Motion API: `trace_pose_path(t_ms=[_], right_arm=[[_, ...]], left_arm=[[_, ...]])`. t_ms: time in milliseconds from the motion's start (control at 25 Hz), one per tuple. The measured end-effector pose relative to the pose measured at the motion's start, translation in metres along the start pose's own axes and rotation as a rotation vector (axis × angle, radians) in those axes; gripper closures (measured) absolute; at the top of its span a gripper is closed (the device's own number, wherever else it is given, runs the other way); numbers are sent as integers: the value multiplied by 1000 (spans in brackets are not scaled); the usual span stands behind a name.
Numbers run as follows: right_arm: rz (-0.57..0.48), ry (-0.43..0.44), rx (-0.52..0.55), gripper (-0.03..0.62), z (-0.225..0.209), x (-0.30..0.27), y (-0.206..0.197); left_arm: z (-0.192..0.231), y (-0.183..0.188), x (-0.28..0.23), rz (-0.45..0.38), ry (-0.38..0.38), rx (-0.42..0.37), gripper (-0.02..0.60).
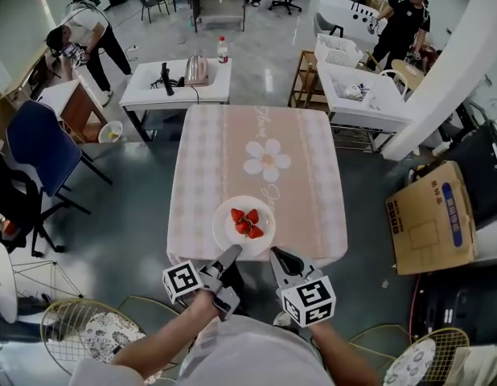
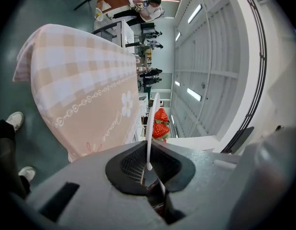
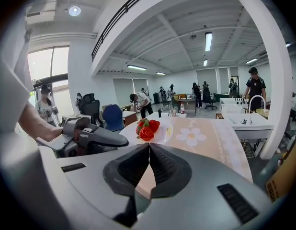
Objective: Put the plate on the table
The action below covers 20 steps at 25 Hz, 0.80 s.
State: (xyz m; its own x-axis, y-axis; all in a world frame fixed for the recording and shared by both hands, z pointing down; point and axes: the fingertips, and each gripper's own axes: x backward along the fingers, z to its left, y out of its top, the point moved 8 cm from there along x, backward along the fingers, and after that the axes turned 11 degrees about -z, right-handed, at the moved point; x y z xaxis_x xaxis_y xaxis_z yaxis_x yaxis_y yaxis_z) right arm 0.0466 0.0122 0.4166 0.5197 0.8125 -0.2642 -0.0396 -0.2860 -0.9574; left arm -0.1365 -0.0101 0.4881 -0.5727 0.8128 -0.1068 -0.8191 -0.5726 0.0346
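A white plate [image 1: 223, 230] carrying strawberries [image 1: 246, 222] lies over the near middle of the table with the pink checked cloth [image 1: 208, 159]; I cannot tell whether it rests on the cloth. My left gripper [image 1: 232, 254] is shut on the plate's near rim. In the left gripper view the plate [image 2: 153, 121] shows edge-on between the jaws of that gripper [image 2: 148, 169], strawberries [image 2: 160, 123] beyond. My right gripper [image 1: 277, 256] hangs at the table's near edge, right of the plate, shut and empty. The right gripper view shows its closed jaws [image 3: 149, 150], the plate [image 3: 165, 132] and the left gripper [image 3: 123, 140].
A cardboard box [image 1: 429, 219] stands right of the table. Wire chairs [image 1: 96, 328] sit at lower left and a blue chair [image 1: 39, 151] at left. White tables [image 1: 176, 83] and a sink bench [image 1: 365, 95] stand beyond, with people working at the back.
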Motion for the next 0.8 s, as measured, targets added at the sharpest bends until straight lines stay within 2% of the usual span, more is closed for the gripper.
trace_pose_path(t_ms=[440,800], right_arm=[[33,-67,4,589,15,-50,4],[37,-109,5,589,14,-71,7]], left_arm=[[7,57,-11,124,4,7,563],[8,79,-30,162,-30,6,563]])
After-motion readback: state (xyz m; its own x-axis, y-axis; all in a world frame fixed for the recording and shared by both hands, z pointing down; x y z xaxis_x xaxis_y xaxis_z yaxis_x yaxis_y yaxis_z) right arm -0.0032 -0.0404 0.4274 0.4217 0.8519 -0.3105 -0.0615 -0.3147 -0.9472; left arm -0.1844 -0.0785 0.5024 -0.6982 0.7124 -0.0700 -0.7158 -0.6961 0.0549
